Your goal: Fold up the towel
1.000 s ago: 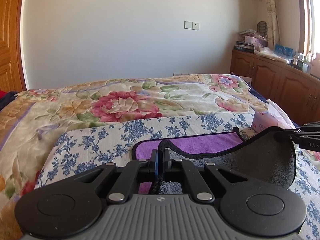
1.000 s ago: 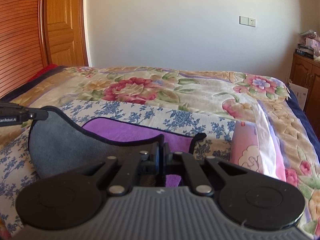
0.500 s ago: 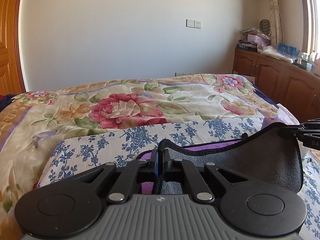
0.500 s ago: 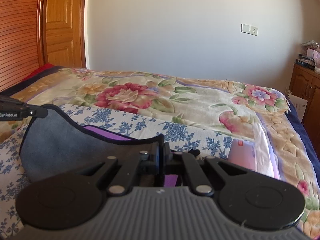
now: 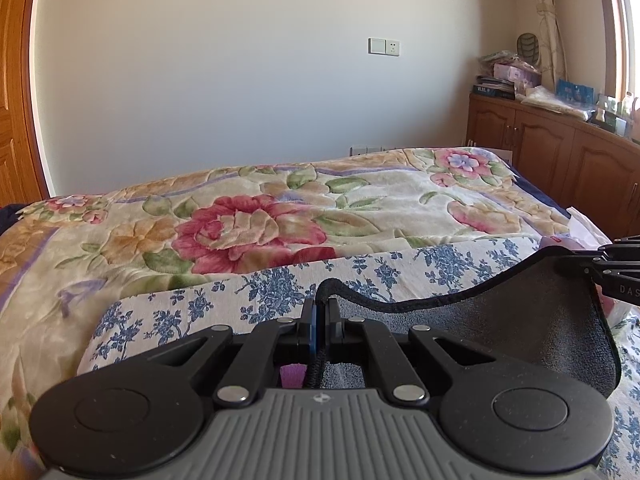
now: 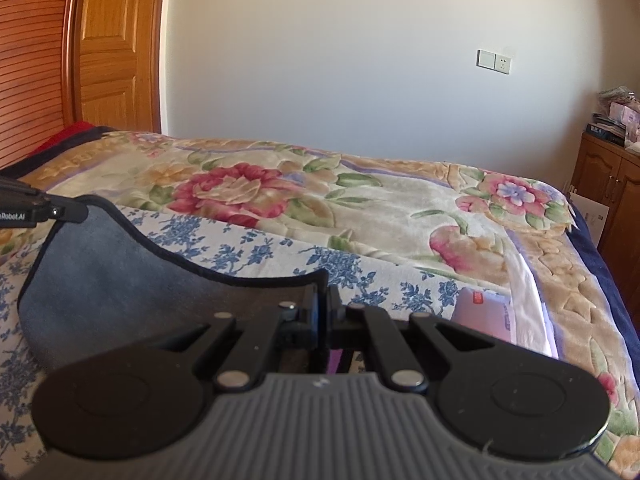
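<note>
The towel (image 5: pixel 500 328) is grey on one side and purple on the other, with a dark hem. It hangs between both grippers above the bed. My left gripper (image 5: pixel 321 308) is shut on one corner of its edge. My right gripper (image 6: pixel 323 300) is shut on the other corner; it also shows at the right edge of the left wrist view (image 5: pixel 600 268). The towel (image 6: pixel 120 280) sags in a curve between the two corners. A sliver of the purple side (image 5: pixel 292 376) shows under the left fingers.
A blue-flowered white cloth (image 5: pixel 280 292) lies on the bed under the towel, over a floral blanket (image 5: pixel 260 224). A pink packet (image 6: pixel 488 312) lies at the right on the bed. Wooden cabinets (image 5: pixel 560 152) stand at the right, a wooden door (image 6: pixel 112 48) at the left.
Both grippers have lifted and carried the towel's edge forward over the bed. The purple side that lay open is now almost fully covered by the grey side.
</note>
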Available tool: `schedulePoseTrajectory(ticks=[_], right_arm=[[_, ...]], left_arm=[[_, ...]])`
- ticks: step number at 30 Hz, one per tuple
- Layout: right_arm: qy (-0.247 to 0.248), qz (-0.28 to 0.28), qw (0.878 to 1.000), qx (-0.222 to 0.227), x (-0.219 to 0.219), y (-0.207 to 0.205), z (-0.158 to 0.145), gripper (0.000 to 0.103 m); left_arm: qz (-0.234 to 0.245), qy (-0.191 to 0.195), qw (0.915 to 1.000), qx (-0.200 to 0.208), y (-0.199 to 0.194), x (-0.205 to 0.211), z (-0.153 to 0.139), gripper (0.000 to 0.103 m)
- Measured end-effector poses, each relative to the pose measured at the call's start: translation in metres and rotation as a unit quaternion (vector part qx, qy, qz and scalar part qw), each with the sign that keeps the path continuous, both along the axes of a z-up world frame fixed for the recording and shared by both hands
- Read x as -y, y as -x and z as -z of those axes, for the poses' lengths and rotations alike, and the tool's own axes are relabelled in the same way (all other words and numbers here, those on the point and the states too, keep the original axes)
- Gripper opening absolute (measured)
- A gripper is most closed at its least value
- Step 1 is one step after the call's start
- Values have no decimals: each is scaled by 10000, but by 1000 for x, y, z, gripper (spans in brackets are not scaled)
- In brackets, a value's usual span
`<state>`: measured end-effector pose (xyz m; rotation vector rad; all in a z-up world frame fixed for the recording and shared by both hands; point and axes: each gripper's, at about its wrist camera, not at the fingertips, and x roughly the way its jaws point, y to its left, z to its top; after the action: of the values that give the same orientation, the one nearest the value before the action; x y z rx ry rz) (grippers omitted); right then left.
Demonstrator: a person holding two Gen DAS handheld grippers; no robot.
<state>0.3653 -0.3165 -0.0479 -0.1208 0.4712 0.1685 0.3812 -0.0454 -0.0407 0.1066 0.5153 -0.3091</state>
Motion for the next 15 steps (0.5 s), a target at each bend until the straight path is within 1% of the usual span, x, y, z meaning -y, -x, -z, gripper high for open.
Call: schedulePoseTrajectory(ticks=[8, 15], right_arm=[[8, 28, 10000, 25, 0, -10, 5, 4], [131, 87, 9999, -5, 1, -21, 14, 4]], left_arm=[[-110, 163, 9997, -126, -15, -5, 6, 5], [-130, 60, 9999, -68, -24, 0, 12, 5]])
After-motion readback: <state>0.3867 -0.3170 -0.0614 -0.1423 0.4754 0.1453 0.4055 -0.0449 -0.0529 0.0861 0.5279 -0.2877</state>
